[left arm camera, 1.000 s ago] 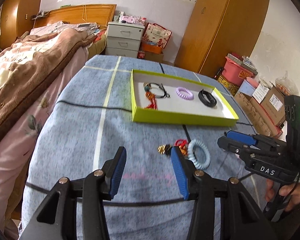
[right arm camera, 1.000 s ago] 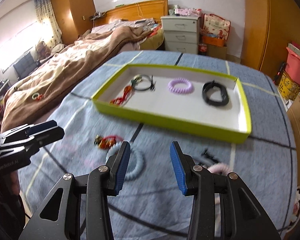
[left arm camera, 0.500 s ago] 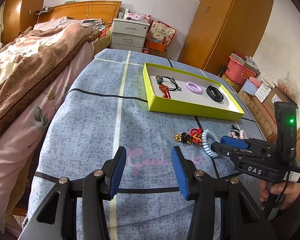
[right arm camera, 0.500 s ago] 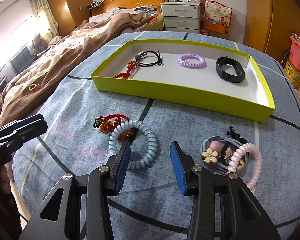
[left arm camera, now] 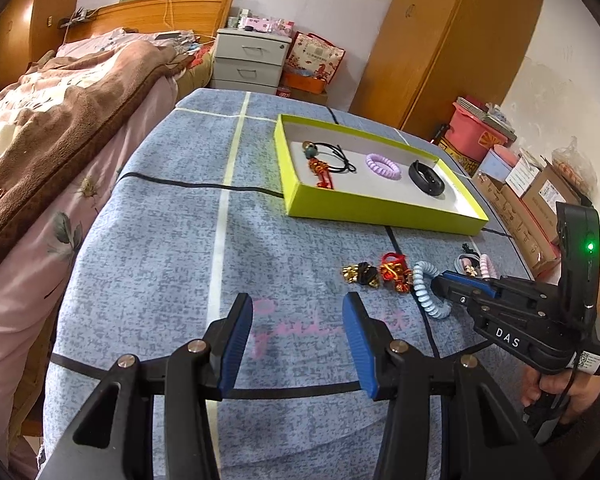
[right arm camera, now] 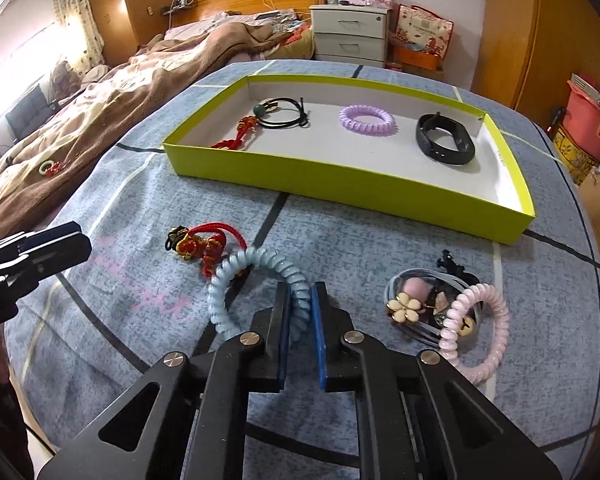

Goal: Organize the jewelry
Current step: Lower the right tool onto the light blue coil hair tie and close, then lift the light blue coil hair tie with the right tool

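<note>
Blue coil hair tie (right arm camera: 256,276), loose before, now between right tool (right arm camera: 300,312) pads.

Hidden, cropped and unreadable parts

The near arc of the blue spiral hair tie (right arm camera: 236,280) is covered by the pads of the right gripper (right arm camera: 300,312); in the left wrist view part of its ring is masked by that gripper's fingers (left arm camera: 456,284). The small pieces under the pink spiral tie (right arm camera: 480,320) are tangled and cannot be told apart. The red knotted charm (right arm camera: 204,246) is partly overlapped by the blue tie. The label (left arm camera: 588,361) on the right gripper's body is too small to be read. The left gripper (right arm camera: 32,256) is cut by the picture's left edge in the right wrist view.
</note>
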A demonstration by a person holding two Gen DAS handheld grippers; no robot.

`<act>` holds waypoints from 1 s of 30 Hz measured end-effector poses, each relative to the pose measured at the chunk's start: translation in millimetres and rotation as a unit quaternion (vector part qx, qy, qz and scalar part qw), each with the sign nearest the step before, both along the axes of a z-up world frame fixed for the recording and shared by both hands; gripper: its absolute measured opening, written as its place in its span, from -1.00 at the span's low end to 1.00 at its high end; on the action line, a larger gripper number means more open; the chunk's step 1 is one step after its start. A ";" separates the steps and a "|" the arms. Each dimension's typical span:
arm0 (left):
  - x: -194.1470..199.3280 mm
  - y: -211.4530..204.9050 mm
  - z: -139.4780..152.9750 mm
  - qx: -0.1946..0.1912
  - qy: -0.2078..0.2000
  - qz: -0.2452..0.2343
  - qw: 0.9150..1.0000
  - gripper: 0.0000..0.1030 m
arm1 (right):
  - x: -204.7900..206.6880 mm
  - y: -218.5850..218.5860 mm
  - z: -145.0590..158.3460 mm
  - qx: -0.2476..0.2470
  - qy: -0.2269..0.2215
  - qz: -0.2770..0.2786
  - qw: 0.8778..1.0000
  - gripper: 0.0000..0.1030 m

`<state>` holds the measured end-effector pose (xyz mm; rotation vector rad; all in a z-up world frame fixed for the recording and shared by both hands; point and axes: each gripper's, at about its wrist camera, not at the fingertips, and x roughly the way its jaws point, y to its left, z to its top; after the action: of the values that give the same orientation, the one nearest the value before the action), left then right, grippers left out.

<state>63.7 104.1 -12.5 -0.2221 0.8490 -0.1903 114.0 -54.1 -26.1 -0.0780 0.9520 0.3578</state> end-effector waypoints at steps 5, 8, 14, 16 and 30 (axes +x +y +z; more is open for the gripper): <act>6.6 -6.6 -2.8 0.003 0.006 -0.008 1.000 -0.05 | -3.7 -16.4 10.9 0.037 -0.010 -0.020 0.999 -0.81; 11.4 -13.6 -4.6 0.005 0.010 -0.017 1.000 -0.05 | -8.5 -22.3 21.5 0.052 -0.021 -0.023 0.998 -0.81; 24.4 -35.7 -10.6 0.023 0.021 -0.041 0.999 -0.05 | -16.2 -29.3 34.0 0.071 -0.035 -0.025 0.997 -0.81; 27.2 -42.2 -12.3 0.024 0.023 -0.049 0.998 -0.05 | -17.6 -31.0 35.1 0.074 -0.036 -0.026 0.996 -0.81; 45.4 -69.4 -16.6 0.091 0.017 -0.061 0.994 -0.01 | -18.1 -39.5 36.4 0.095 -0.037 -0.023 0.995 -0.81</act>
<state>109.1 34.8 -29.1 -0.0035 0.9097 -0.2224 95.9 -93.6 10.3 0.1034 0.8413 0.3994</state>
